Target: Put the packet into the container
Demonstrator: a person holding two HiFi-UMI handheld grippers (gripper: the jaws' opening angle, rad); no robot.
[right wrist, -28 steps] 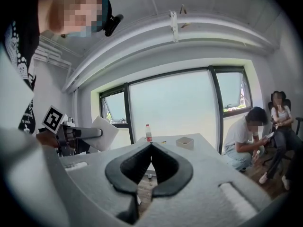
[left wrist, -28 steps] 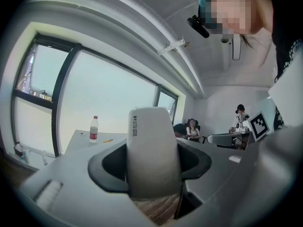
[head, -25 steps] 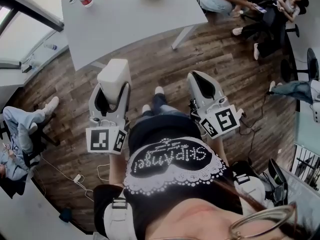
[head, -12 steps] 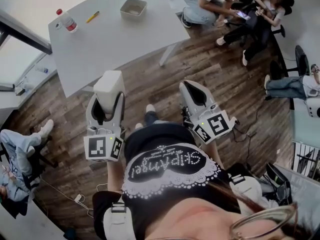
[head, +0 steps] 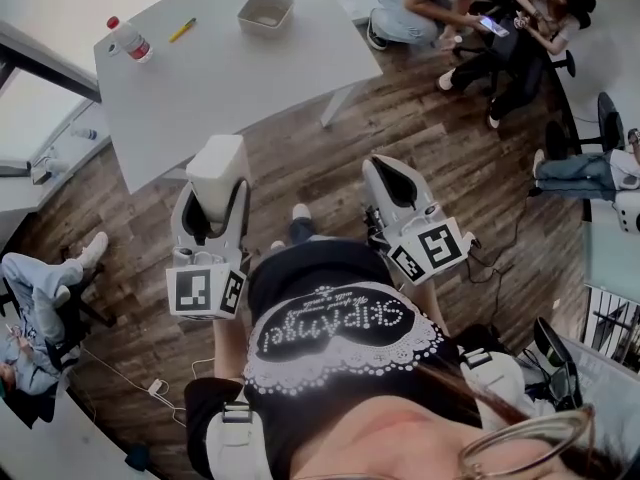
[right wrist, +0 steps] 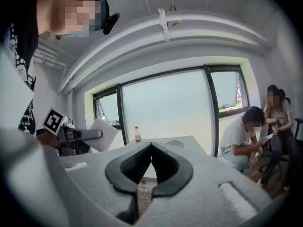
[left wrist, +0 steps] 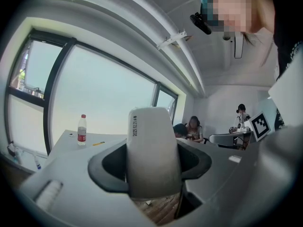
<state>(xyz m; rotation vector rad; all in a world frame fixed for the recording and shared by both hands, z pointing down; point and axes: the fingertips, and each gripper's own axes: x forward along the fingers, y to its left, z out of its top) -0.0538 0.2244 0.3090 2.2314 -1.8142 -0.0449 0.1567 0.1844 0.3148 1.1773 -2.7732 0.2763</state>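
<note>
A white packet [head: 218,161] stands upright between the jaws of my left gripper [head: 213,196], which is shut on it; in the left gripper view the packet [left wrist: 153,151] fills the middle. My right gripper [head: 386,165] is held beside it at waist height, shut, with nothing between its touching tips [right wrist: 150,146]. The container [head: 265,13], a small beige open box, sits on the far side of the grey table [head: 230,68], well ahead of both grippers. From the right gripper view the container [right wrist: 174,144] shows small on the tabletop.
A water bottle with a red cap [head: 128,40] and a yellow pen [head: 182,30] lie on the table's far left. Several people sit on chairs at the upper right [head: 470,8]; another person sits at the left [head: 35,298]. Wooden floor lies between me and the table.
The table and container have slid lower and nearer in the head view. Both grippers keep their pose in front of the body, the left one still holding the packet.
</note>
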